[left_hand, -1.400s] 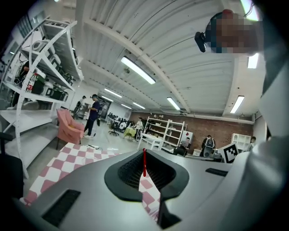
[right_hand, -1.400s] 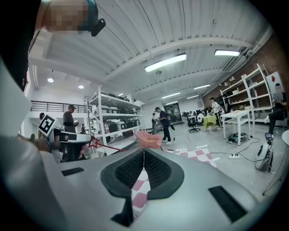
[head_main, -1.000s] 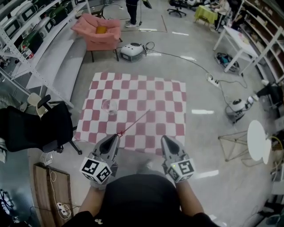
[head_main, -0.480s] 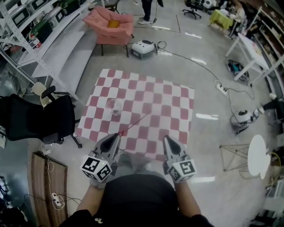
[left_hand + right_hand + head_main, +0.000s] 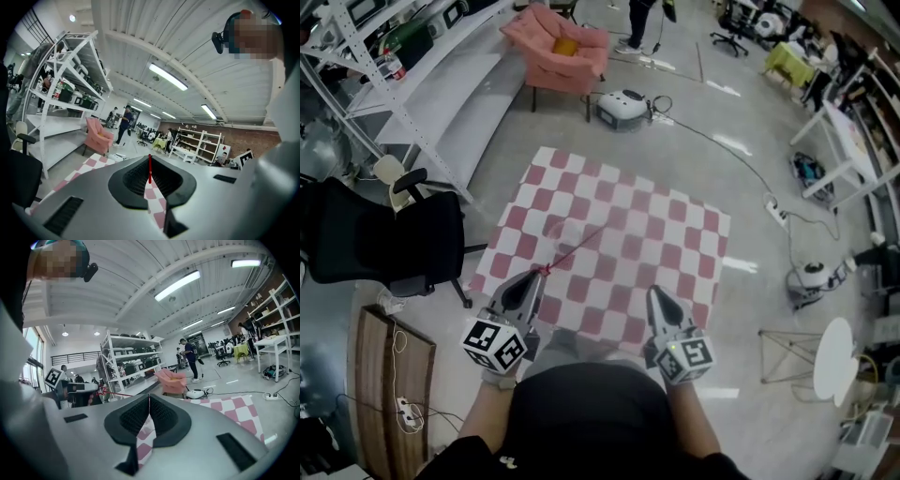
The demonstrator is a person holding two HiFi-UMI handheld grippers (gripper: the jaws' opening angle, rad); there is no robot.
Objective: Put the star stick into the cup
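**Q:** What changed in the last second?

**A:** I moved the rig forward over the mat (image 5: pixel 675 253). The cup (image 5: pixel 565 232) was well ahead and left of the left gripper (image 5: pixel 532 284). It now stands just ahead of those jaws, close to the line of the stick (image 5: pixel 577 247). The cup shows only as a faint clear blur, so I cannot tell whether the stick crosses above it or passes beside it.

**Q:** Jaw states?

**A:** Unchanged. The left jaws are clamped on the stick's near end, and the shaft runs forward and right from them. The right gripper (image 5: pixel 660 302) has its jaws together on nothing.

**Q:** Consequence for the task?

**A:** I judge the approach nearly complete. The stick is not yet in the cup. Next, swing its free end over the cup mouth and lower it.
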